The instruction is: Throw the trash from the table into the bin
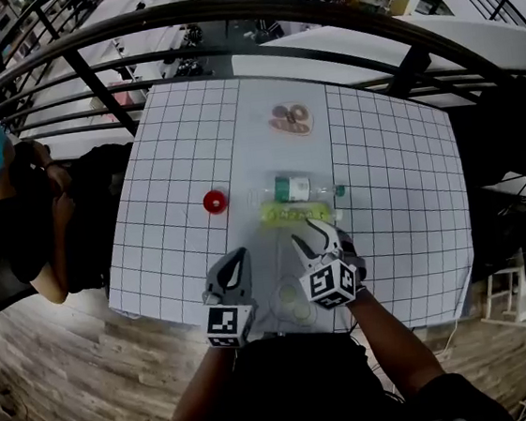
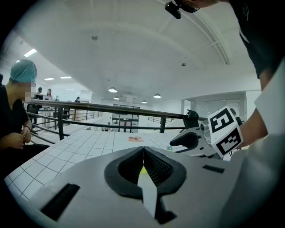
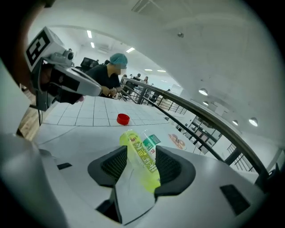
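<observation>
The right gripper [image 3: 141, 150] is released, its jaws spread either side of a yellow-green plastic bottle [image 3: 144, 165]. The bottle lies at the near middle of the white gridded table [image 1: 172, 158], just nearer than a clear green-labelled bottle [image 1: 294, 189]. The left gripper [image 2: 143, 150], to its left, is clenched on nothing.

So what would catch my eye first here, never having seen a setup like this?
Probably the two hand-held tools at the near edge of the white gridded table. The right gripper stands open with a yellow-green bottle in its gap, while the left gripper is shut and empty. After that, the bright red cap lying alone on the table, left of that bottle.
</observation>
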Demonstrator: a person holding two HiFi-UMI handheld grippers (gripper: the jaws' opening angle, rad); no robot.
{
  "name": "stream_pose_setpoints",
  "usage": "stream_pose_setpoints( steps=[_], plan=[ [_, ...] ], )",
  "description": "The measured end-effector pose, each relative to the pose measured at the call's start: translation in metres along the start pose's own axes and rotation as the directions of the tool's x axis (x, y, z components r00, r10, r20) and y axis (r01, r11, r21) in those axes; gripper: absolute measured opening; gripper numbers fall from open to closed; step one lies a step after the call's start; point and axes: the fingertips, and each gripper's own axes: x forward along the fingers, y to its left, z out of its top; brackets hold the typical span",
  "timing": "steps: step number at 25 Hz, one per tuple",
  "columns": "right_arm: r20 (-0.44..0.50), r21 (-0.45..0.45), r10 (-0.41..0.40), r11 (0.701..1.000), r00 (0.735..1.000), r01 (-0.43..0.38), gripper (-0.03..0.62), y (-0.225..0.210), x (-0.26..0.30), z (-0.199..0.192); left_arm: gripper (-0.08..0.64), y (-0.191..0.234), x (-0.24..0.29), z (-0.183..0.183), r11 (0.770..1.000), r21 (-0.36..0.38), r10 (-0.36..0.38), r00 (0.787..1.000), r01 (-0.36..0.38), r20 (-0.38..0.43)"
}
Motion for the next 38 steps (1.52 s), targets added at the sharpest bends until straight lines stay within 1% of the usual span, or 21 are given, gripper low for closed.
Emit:
stream_pose_setpoints(
  steps=[3, 6, 9, 11, 17, 21, 25, 27, 30, 38],
  plan=[
    [-0.054, -0.089, 0.035, 0.995, 0.998, -0.039, 0.232, 0.005, 0.013, -0.01, 0.023, 0.0, 0.003, -0.001, 1.0, 0.002, 0.0, 1.0, 0.0, -0.003],
    [-0.087, -0.173, 0.073, 0.981, 0.994, -0.087, 0.252, 0.011, 0.026, -0.018, 0.023, 0.0, 0.006, -0.001, 1.0, 0.004, -0.001, 1.0, 0.001, -0.006],
    [-0.122, -0.247, 0.079, 0.963, 0.989, -0.108, 0.259, 0.011, 0.037, -0.027, 0.023, 0.001, 0.006, -0.004, 1.0, 0.008, 0.0, 1.0, 0.0, -0.006],
    [-0.141, -0.273, 0.08, 0.955, 0.987, -0.117, 0.261, 0.008, 0.043, -0.032, 0.023, 0.002, 0.006, -0.004, 1.0, 0.01, 0.001, 1.0, -0.001, -0.007],
    [-0.194, -0.312, 0.11, 0.935, 0.975, -0.167, 0.264, 0.001, 0.057, -0.034, 0.023, 0.006, 0.005, -0.007, 1.0, 0.006, 0.011, 1.0, -0.011, -0.018],
    [-0.214, -0.339, 0.153, 0.915, 0.965, -0.22, 0.27, 0.003, 0.067, -0.037, 0.023, 0.008, 0.004, -0.006, 1.0, 0.002, 0.018, 1.0, -0.018, -0.02],
    [-0.275, -0.344, 0.207, 0.891, 0.939, -0.297, 0.278, 0.013, 0.077, -0.046, 0.023, 0.008, 0.004, -0.008, 1.0, -0.008, 0.022, 0.999, -0.022, -0.024],
    [-0.309, -0.346, 0.215, 0.882, 0.926, -0.32, 0.279, 0.016, 0.082, -0.052, 0.023, 0.009, 0.004, -0.008, 1.0, -0.009, 0.026, 0.999, -0.026, -0.024],
    [-0.331, -0.347, 0.205, 0.881, 0.921, -0.321, 0.279, 0.014, 0.087, -0.057, 0.023, 0.011, 0.004, -0.007, 0.999, -0.008, 0.031, 0.999, -0.031, -0.02],
    [-0.336, -0.333, 0.207, 0.886, 0.919, -0.321, 0.281, 0.014, 0.089, -0.055, 0.023, 0.017, 0.0, -0.009, 0.999, -0.014, 0.046, 0.999, -0.046, -0.02]
  ],
)
